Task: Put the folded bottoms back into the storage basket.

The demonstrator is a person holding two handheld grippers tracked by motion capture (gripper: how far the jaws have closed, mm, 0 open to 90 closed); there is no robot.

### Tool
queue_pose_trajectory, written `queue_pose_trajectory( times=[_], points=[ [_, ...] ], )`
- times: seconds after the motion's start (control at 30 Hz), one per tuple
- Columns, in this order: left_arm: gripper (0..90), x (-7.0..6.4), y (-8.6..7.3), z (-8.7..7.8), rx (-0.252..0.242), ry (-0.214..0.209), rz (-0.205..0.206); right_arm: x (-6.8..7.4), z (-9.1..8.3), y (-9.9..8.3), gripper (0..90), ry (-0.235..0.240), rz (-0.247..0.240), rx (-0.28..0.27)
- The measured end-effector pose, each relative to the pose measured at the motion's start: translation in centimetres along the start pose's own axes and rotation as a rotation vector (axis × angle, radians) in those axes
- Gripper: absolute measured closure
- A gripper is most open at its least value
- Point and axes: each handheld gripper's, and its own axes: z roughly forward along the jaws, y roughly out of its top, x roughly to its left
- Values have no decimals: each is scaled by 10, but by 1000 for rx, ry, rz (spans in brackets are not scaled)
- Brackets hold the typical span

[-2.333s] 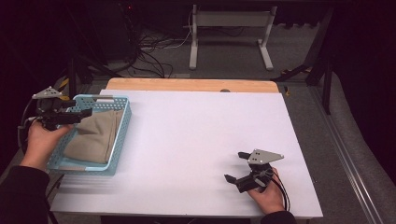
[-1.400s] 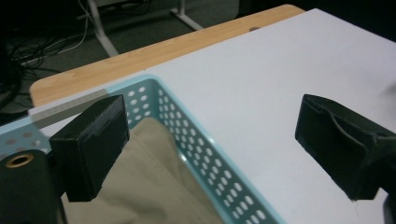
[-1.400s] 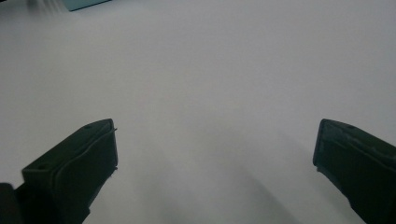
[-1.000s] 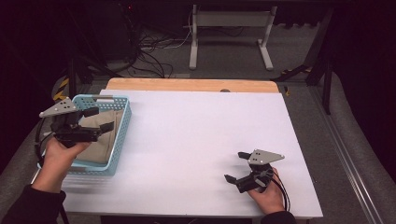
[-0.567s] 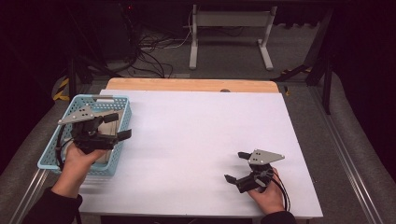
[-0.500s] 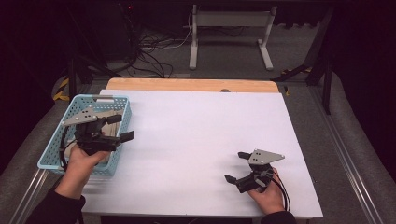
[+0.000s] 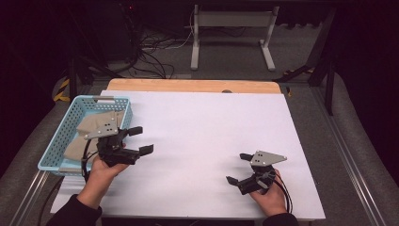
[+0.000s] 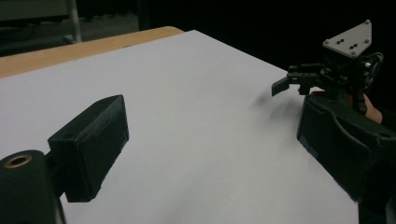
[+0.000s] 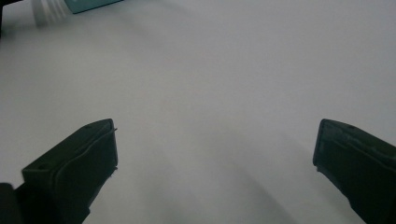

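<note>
A light blue basket [image 7: 52, 162] stands at the table's left edge, and a folded beige cloth [image 7: 82, 136] lies in it. My left gripper [image 7: 141, 140] is open and holds nothing; it hovers over the white tabletop [image 7: 207, 127] just right of the basket and points right. In the left gripper view the jaws [image 8: 212, 119] stand wide apart over bare white surface. My right gripper [image 7: 237, 168] rests near the front right of the table, open with nothing in it. In the right gripper view its jaws [image 9: 215, 140] frame bare table.
A strip of wood [image 7: 188, 85] runs along the table's far edge. Beyond it are cables and a metal stand [image 7: 230, 33] on the floor. The right gripper's grey plate [image 8: 348, 39] shows far off in the left gripper view. A corner of the basket [image 9: 93, 3] shows in the right gripper view.
My left gripper has swung from above the basket out to the right over the white tabletop, open and holding nothing. The right gripper has not moved.
</note>
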Motion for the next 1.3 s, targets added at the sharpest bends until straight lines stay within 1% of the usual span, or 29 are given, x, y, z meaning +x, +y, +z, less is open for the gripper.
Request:
queue_pose_trajectory(
  times=[0.03,0.07,0.17,0.27,0.37,0.43,0.5,0.63,0.7,0.73,0.77,0.8,0.83,0.87,1.07,1.1,1.23,1.3],
  points=[
    [97,0,-2,3,2,-9,-2,0,0,0,5,0,0,0],
    [96,-1,-4,6,10,-10,-2,0,0,0,5,1,0,0],
    [96,-2,-10,13,22,-8,17,0,0,0,5,1,0,-1],
    [95,-2,-17,19,30,-14,20,0,0,0,5,3,-2,0],
    [92,1,-25,24,42,-20,10,0,0,0,5,3,-3,-1],
    [92,2,-31,27,57,-10,13,0,0,0,5,4,-4,-1],
    [84,3,-37,29,66,-21,7,1,0,0,5,5,-5,-1],
    [69,4,-48,33,73,-11,18,1,0,0,5,6,-6,-2],
    [62,4,-53,35,89,6,40,1,0,0,5,7,-8,-3],
    [53,4,-54,36,99,7,66,1,0,0,5,8,-9,-3],
    [36,4,-56,36,103,12,82,1,-1,0,5,9,-9,-4],
    [37,4,-57,37,100,18,85,1,-1,0,5,10,-9,-4],
    [37,5,-58,37,103,14,80,1,-1,0,5,11,-9,-4],
    [36,7,-59,38,107,0,81,1,0,0,5,12,-9,-3],
    [27,6,-60,41,114,7,78,2,-1,0,5,12,-11,-4],
    [27,7,-60,41,110,0,68,2,0,0,5,12,-11,-4],
    [22,10,-60,40,101,-2,38,2,0,0,5,11,-9,-2],
    [21,11,-60,39,98,-2,31,1,0,0,5,11,-8,-3]
  ],
)
